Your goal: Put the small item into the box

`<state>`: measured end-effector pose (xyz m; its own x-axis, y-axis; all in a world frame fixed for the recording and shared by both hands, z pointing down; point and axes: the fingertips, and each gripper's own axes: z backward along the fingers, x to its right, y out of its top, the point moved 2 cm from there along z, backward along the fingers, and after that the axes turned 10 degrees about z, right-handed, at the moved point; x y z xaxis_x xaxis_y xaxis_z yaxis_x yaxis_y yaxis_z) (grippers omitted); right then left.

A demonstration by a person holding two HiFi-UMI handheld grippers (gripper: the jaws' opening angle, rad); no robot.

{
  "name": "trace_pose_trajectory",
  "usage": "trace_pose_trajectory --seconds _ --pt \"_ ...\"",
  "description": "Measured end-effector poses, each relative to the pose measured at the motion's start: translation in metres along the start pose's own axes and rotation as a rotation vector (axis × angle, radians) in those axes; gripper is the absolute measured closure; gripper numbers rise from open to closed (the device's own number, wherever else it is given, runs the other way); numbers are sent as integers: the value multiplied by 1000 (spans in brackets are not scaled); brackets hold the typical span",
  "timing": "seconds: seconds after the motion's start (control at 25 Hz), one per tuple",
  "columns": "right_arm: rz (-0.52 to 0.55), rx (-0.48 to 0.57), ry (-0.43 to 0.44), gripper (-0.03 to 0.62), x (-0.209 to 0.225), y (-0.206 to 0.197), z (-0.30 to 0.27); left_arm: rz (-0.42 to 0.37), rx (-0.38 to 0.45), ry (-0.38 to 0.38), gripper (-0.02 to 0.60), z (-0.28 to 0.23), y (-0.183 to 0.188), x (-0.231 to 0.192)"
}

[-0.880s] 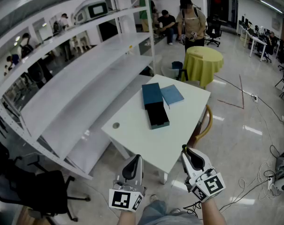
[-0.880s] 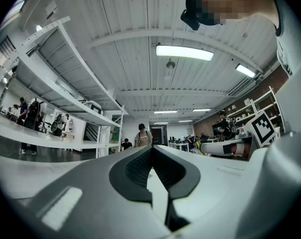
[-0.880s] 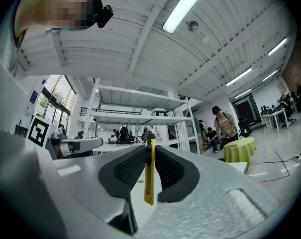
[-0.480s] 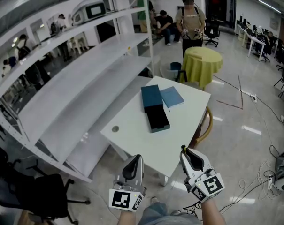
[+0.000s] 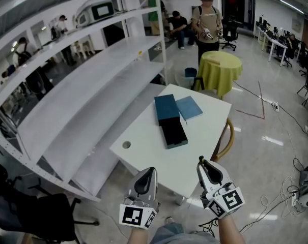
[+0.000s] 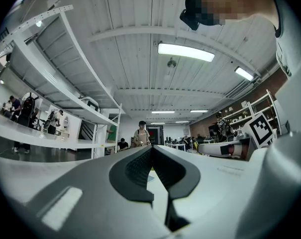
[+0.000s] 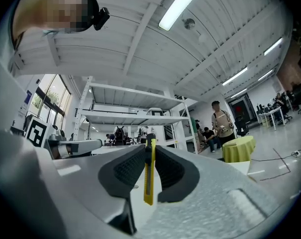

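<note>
A long dark box [image 5: 173, 131] lies open on the white table [image 5: 148, 156], with its teal lid [image 5: 166, 107] at its far end and a flat blue piece [image 5: 189, 107] beside that. My right gripper [image 5: 202, 162] hovers just off the table's near edge. In the right gripper view, the right gripper [image 7: 149, 151] is shut on a thin yellow utility knife [image 7: 149, 183] that stands upright between the pads. The knife does not show in the head view. My left gripper [image 5: 147, 172], also off the near edge, is shut with nothing in it [image 6: 151, 152].
A small grey disc [image 5: 126, 145] sits near the table's left edge. White shelving [image 5: 87, 90] runs along the left. A wooden chair [image 5: 226, 136] is tucked at the table's right side. Beyond are a yellow-covered round table [image 5: 221, 67] and a standing person [image 5: 207, 27].
The table and box sit slightly lower and nearer in the head view. Both grippers have kept their places and their closure. The standing person at the back has shifted a little.
</note>
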<state>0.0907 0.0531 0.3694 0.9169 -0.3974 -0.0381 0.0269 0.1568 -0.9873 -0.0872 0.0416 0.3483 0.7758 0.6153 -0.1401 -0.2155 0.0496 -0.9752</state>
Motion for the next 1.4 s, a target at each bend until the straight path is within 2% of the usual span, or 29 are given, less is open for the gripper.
trace_pose_trajectory --seconds 0.52,1.04,1.4 --pt "7 4 -29 531 2 -10 -44 20 -3 -33 565 -28 -5 -43" --pt "16 -34 -69 531 13 -15 -50 59 -21 -70 565 -50 -16 -53" --pt "18 -39 -28 531 37 -19 -82 41 4 -53 565 -86 -10 -62"
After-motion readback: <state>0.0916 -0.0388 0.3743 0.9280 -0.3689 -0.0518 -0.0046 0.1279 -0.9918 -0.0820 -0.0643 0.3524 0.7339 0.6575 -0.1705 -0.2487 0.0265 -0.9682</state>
